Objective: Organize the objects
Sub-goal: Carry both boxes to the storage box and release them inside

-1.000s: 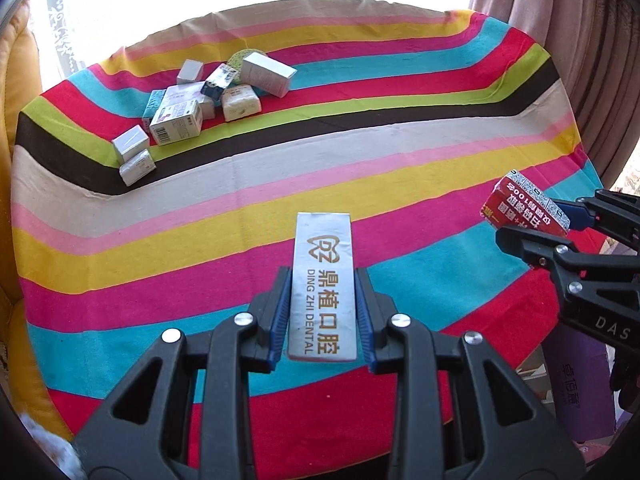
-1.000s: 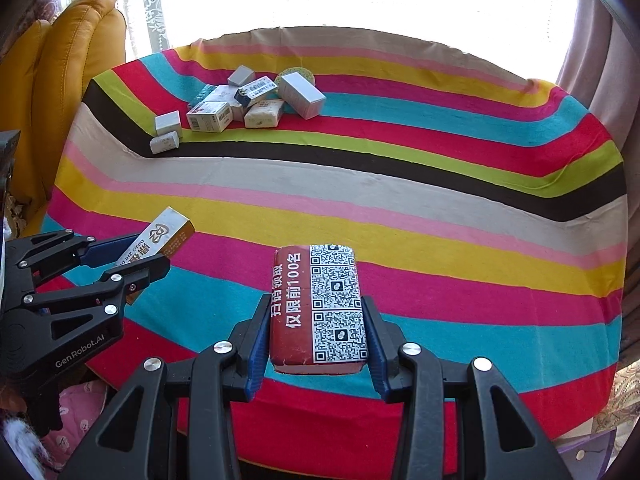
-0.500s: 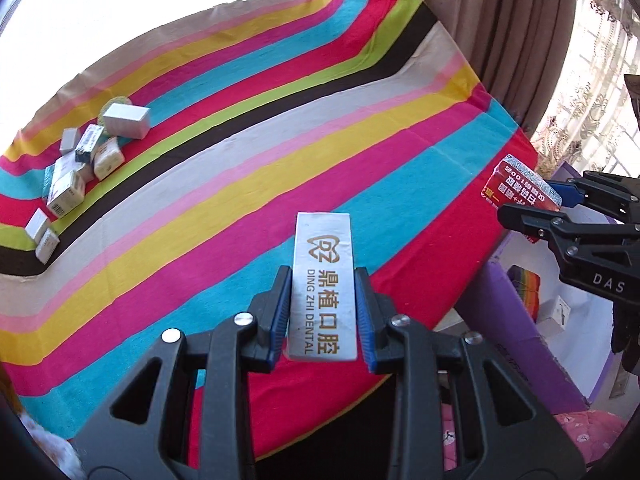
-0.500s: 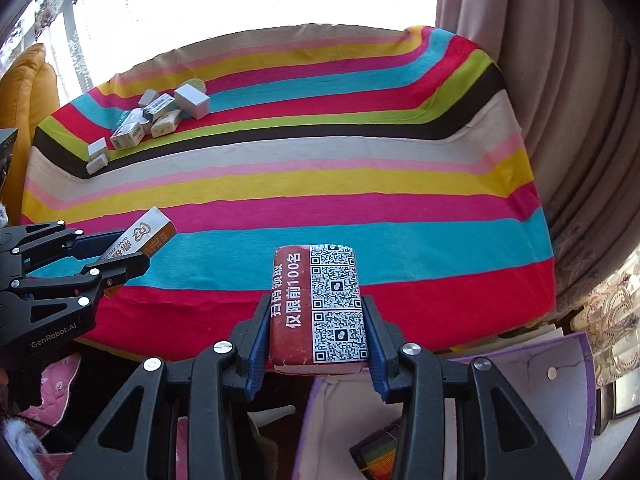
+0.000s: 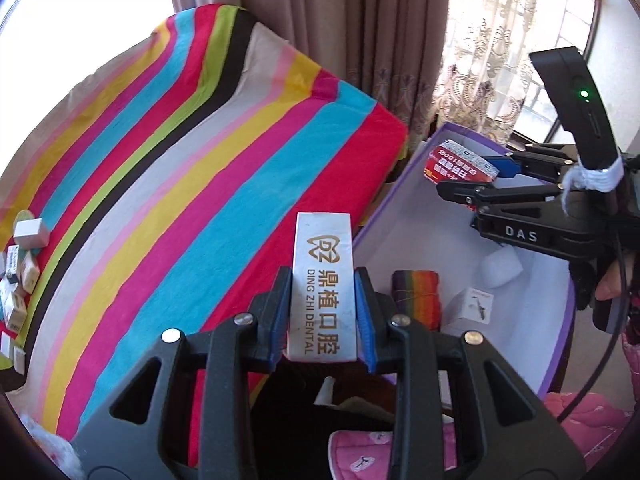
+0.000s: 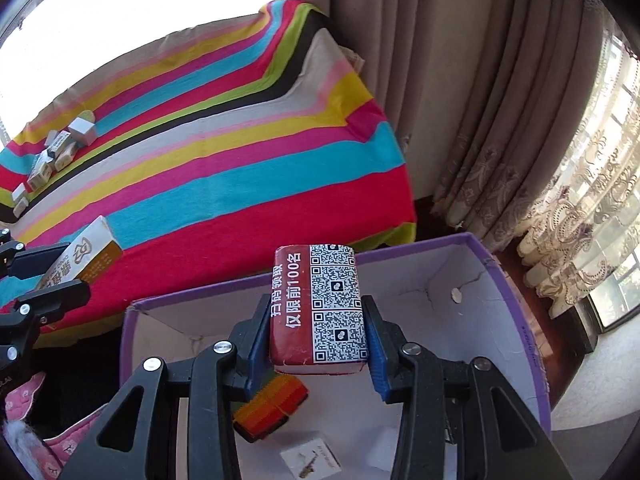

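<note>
right claw [image 6: 318, 350] pinching the red packet [image 6: 318, 308] hangs over the purple box [image 6: 516, 320] — lower, then release; left claw [image 5: 322, 316] pinches the silver box [image 5: 323, 288] — follow.

Strong daylight pours through the windows [image 5: 60, 20], blowing the upper left of both views out to white. The lace curtain [image 6: 580, 220] glows backlit. Colours on the striped cloth [image 5: 200, 200] stay vivid and sharp, while fisheye bending curves edges and dark corners vignette.
</note>
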`<control>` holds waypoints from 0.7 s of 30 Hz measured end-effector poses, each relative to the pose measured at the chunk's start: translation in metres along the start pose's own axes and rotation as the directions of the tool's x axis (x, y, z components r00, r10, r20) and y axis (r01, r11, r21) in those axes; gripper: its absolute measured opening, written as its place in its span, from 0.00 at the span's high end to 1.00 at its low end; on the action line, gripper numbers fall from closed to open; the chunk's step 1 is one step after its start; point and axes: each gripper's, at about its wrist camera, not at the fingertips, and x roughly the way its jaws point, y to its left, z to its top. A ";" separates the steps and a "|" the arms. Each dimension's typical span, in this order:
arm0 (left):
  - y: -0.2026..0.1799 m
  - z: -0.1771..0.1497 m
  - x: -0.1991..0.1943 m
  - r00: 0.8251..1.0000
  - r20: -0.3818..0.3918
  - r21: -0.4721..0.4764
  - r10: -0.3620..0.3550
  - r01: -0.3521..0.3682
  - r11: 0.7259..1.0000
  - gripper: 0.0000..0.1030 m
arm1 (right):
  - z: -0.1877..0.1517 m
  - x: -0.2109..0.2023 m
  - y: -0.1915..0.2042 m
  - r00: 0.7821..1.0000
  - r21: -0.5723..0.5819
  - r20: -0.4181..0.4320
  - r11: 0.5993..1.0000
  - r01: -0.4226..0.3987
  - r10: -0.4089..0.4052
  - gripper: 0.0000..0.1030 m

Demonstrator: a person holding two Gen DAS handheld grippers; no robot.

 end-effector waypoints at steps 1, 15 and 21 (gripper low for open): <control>-0.007 0.003 0.001 1.000 -0.002 0.012 -0.018 0.019 1.000 0.66 | -0.003 -0.002 -0.011 1.000 0.021 -0.003 1.000 0.016 -0.016 0.58; -0.022 -0.006 -0.025 0.983 0.157 0.112 -0.099 0.082 0.990 0.14 | -0.006 -0.020 -0.079 0.981 0.168 -0.047 0.967 0.192 -0.187 0.51; 0.099 -0.049 -0.042 0.979 0.180 -0.161 0.097 -0.068 0.985 0.01 | 0.024 -0.007 0.007 0.999 0.026 0.002 0.999 0.045 -0.045 0.48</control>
